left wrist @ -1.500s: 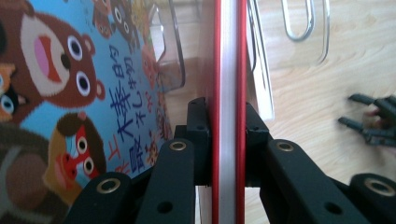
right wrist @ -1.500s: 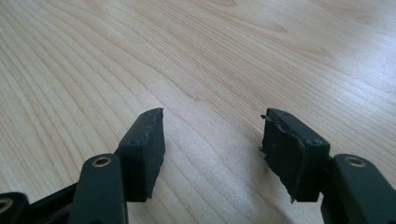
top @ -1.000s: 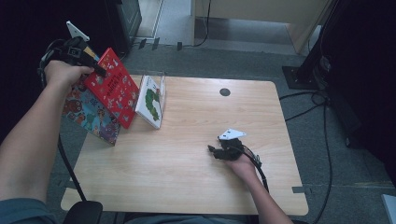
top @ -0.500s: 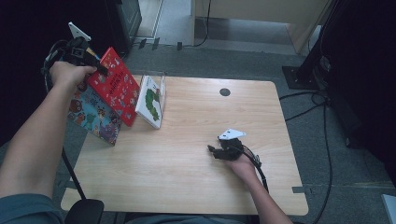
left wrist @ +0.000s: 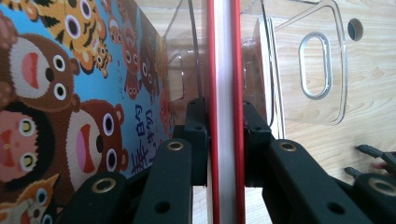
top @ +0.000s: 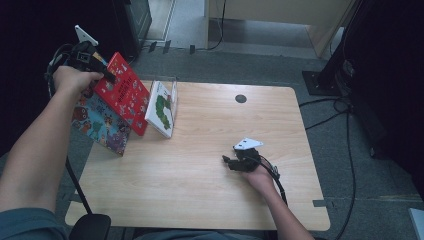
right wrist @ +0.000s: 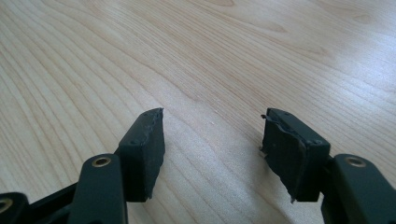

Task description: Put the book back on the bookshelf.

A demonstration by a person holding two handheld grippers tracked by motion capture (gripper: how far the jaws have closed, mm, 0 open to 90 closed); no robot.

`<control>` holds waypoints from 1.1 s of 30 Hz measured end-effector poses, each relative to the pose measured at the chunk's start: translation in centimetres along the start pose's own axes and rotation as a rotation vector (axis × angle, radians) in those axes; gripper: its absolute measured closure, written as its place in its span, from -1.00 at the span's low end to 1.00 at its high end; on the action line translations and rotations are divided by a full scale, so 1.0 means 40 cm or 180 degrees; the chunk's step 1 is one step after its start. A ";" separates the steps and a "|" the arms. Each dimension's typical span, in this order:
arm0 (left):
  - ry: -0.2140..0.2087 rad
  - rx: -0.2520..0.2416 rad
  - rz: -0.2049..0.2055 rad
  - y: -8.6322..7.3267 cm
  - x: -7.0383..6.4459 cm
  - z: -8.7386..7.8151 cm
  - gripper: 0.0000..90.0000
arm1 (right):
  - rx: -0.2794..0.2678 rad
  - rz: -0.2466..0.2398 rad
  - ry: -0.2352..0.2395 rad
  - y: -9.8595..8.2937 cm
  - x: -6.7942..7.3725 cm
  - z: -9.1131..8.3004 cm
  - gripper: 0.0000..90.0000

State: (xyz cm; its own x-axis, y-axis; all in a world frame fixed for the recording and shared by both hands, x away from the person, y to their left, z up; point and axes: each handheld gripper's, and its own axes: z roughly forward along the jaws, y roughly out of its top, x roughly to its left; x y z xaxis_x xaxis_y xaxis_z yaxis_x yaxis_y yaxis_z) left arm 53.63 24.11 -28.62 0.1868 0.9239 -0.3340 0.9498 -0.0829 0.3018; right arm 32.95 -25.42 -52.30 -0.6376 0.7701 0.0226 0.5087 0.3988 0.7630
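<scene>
Thin red hardcover picture book (top: 122,92) is lifted off table's left edge, clamped by its edge in left gripper (left wrist: 225,140), beside blue animal-print book (top: 100,122) & clear plastic book holder (left wrist: 303,70); step looks like filing it, next needs lining up w/ holder slot; right gripper (right wrist: 212,140) rests wide open, empty, on light wood table (top: 210,170)

High view sits above the person's side, looking forward and down over the whole table (top: 200,165). Left gripper view rides low and tight, staring along its fingers (left wrist: 196,135) at the edge of the red book (left wrist: 225,93), with the clear holder (left wrist: 303,70) just beyond; both also appear from above. Right gripper view skims close over bare tabletop, fingers (right wrist: 142,149) in the foreground.
</scene>
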 end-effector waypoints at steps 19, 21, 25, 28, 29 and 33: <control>-0.0056 0.0020 0.0058 -0.007 0.002 -0.018 0.34 | 0.0004 0.0003 0.0010 0.000 0.000 0.000 -0.16; -0.0071 -0.0009 0.0059 -0.010 0.004 -0.025 0.31 | 0.0004 0.0003 0.0012 0.000 0.000 0.000 -0.16; -0.0106 -0.0058 0.0052 -0.015 0.006 -0.041 0.24 | 0.0009 -0.0006 0.0018 0.000 0.000 0.000 -0.17; -0.0116 -0.0084 0.0033 -0.020 0.005 -0.053 0.21 | 0.0011 -0.0007 0.0021 0.000 0.000 0.000 -0.18; -0.0116 -0.0080 0.0044 -0.022 0.004 -0.057 0.20 | 0.0012 -0.0007 0.0020 0.000 0.001 0.000 -0.19; -0.0088 -0.0090 0.0058 -0.027 -0.001 -0.077 0.18 | 0.0017 -0.0018 0.0028 0.000 0.001 0.000 -0.22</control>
State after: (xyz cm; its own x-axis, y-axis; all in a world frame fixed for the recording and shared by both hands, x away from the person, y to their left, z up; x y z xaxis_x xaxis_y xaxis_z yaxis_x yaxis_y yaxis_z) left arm 51.84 25.30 -26.19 0.2111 0.9116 -0.3528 0.9388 -0.0886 0.3329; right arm 32.93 -25.38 -52.31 -0.6455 0.7634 0.0239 0.5081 0.4058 0.7597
